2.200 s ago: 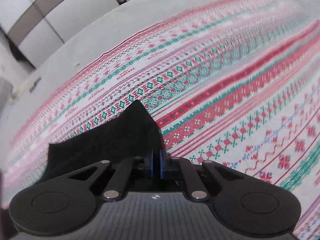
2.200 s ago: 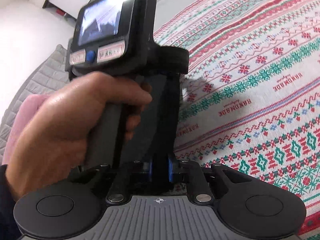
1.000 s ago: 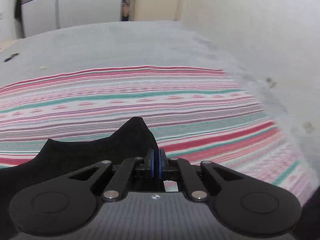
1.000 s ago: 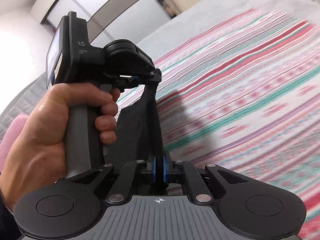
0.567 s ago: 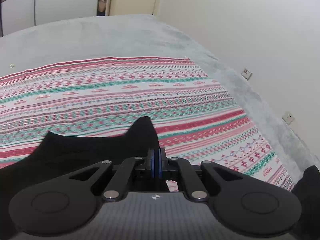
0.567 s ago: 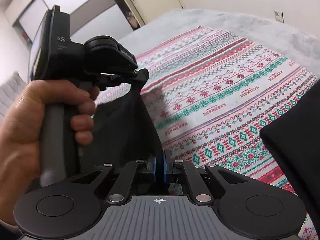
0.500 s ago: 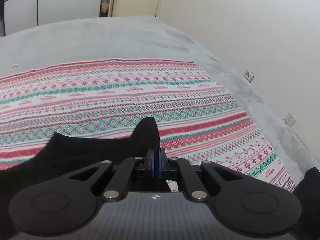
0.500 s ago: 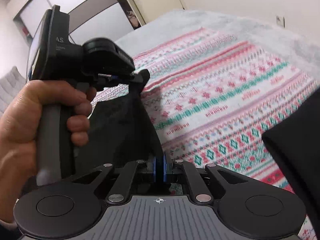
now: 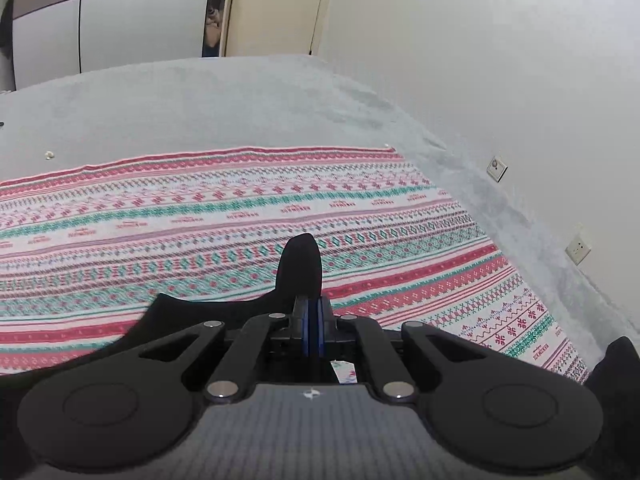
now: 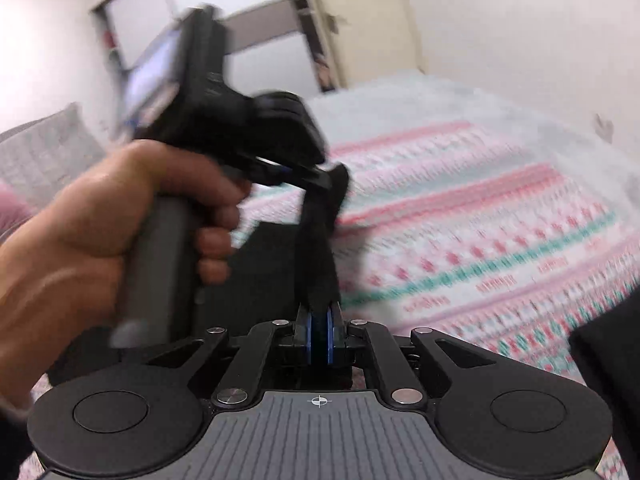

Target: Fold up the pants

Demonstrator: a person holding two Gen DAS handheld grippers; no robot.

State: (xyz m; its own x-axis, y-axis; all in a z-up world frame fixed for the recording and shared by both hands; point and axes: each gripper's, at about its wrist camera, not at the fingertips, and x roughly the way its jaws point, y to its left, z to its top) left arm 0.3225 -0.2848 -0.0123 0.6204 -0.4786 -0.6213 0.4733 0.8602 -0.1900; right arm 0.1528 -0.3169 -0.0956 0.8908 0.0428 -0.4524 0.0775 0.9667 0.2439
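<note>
Pants [image 9: 300, 272] pinched in both tongs above patterned blanket [image 9: 200, 216].

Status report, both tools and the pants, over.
Left tool shut on black pants. Right tool shut on same pants, held above patterned blanket. Nothing in the way; right view blurred.

Black pants [image 9: 300, 272] over a blanket [image 9: 400, 216] banded red, green, white (geometric motifs)
</note>
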